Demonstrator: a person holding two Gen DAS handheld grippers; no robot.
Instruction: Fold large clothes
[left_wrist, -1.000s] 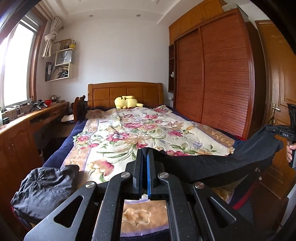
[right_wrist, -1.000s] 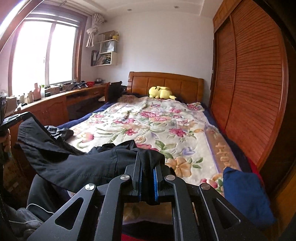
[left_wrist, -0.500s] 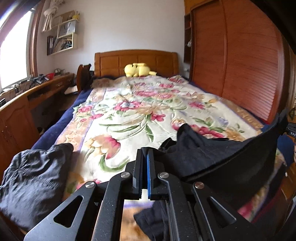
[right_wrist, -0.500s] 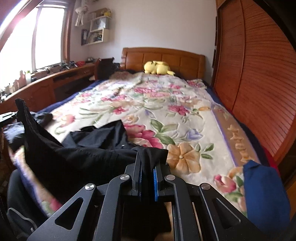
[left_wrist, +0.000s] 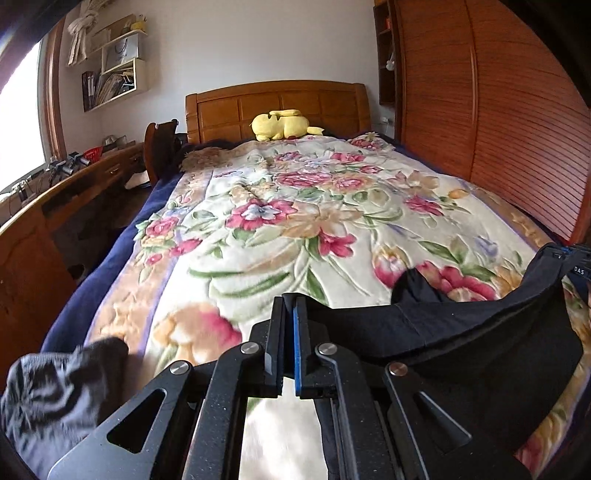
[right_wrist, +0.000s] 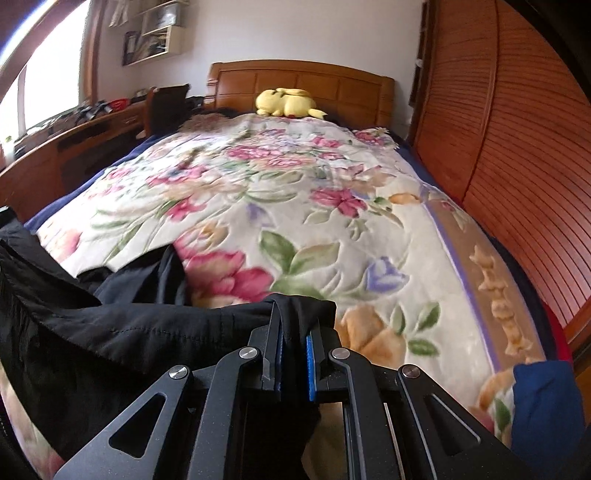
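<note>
A large black garment (left_wrist: 461, 332) hangs stretched between my two grippers, low over the foot of the bed with the floral blanket (left_wrist: 295, 229). Its far flap touches the blanket. In the left wrist view my left gripper (left_wrist: 290, 308) is shut on the garment's left end, and the cloth runs off to the right edge of the frame. In the right wrist view my right gripper (right_wrist: 291, 317) is shut on a bunched corner of the black garment (right_wrist: 129, 332), which spreads away to the left.
A crumpled grey garment (left_wrist: 55, 391) lies at the bed's near left corner and a folded blue one (right_wrist: 543, 406) at the near right. A yellow plush toy (left_wrist: 282, 123) sits by the headboard. A wooden wardrobe (left_wrist: 517, 129) lines the right side and a desk (left_wrist: 55, 199) the left.
Both grippers have moved forward over the bed, sunk and tipped downward. The black garment has come down with them, and its flap now rests on the blanket.
</note>
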